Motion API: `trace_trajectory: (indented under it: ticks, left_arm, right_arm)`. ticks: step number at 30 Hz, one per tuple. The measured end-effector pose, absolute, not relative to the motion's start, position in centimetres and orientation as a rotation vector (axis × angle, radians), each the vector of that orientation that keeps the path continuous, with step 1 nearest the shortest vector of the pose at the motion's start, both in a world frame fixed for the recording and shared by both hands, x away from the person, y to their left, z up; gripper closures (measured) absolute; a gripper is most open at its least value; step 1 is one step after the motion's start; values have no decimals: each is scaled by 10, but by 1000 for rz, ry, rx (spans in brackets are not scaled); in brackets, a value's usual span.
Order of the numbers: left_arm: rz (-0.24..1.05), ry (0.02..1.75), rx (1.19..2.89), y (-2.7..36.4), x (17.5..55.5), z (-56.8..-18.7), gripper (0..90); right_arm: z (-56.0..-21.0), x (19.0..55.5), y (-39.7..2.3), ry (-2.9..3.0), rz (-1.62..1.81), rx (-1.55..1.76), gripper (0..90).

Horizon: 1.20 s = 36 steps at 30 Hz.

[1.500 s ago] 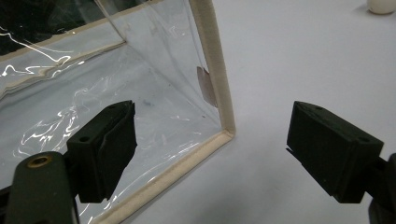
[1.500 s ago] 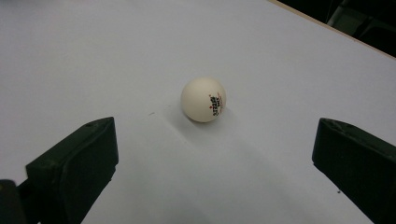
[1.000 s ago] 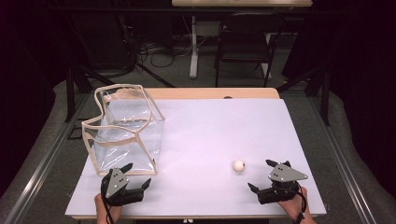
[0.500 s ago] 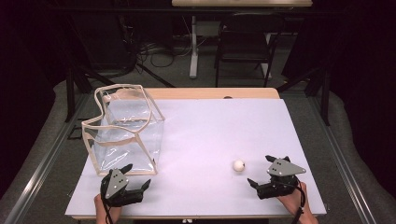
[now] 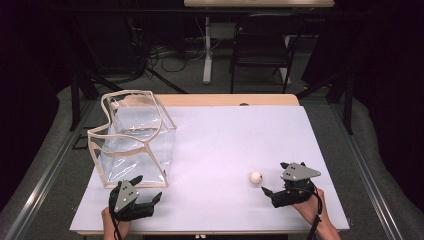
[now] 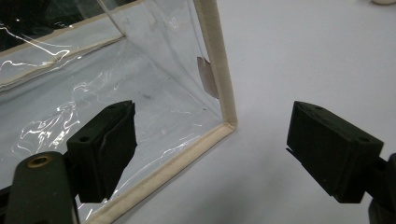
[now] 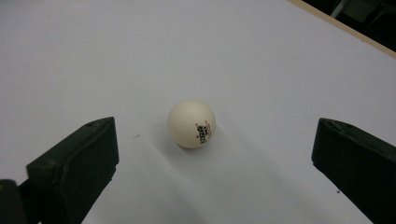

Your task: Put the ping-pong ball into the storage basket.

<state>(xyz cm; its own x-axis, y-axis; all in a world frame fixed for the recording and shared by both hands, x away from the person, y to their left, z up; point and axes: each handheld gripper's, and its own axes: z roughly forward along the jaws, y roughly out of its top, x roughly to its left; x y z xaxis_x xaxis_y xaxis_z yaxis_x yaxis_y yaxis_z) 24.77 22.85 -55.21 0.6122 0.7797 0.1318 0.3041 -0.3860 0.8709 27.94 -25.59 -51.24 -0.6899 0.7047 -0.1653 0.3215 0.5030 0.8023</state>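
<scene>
A small white ball (image 5: 256,177) with printed lettering rests on the white table sheet, seen close up in the right gripper view (image 7: 191,123). My right gripper (image 5: 272,178) stands open just to its right, the jaws wide apart and the ball (image 7: 191,123) a little ahead of the gap between them. A clear plastic box (image 5: 132,138) with cream-coloured edging stands at the left. My left gripper (image 5: 148,188) is open just in front of the box's near right corner (image 6: 227,123), and nothing lies between its jaws (image 6: 212,156).
The white sheet (image 5: 225,135) covers the wooden table, whose far edge (image 5: 225,100) shows bare. Beyond the table stand a dark chair (image 5: 260,50) and a white table leg, with cables on the floor.
My right gripper has shifted a little to the left and forward, closer to the ball. The left gripper has hardly moved. The ball and box stay put.
</scene>
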Motion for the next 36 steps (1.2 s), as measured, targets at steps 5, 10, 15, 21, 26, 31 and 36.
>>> trace_trajectory:
  ticks: [5,10,15,21,26,31,36]
  left_arm:
    - [680,862,1958,229,248,-553,159]
    - [681,861,1958,229,248,-553,159]
    - [680,862,1960,229,249,-553,159]
    - [686,859,1970,229,249,-553,159]
    - [683,853,1974,228,250,-553,159]
    - [687,854,1969,229,249,-553,159]
    - [688,849,1969,228,249,-553,159]
  right_arm:
    - [-512,283,-253,2284,1067,842,3]
    - [-511,288,-250,2289,1065,839,2]
    - [-511,292,-247,2298,1071,843,1]
    - [-513,296,-242,2313,1065,838,1]
    - [-515,301,-236,2326,1058,831,1]
    - [-514,307,-232,2329,1066,829,1]
    - [-514,312,-227,2334,1072,831,1]
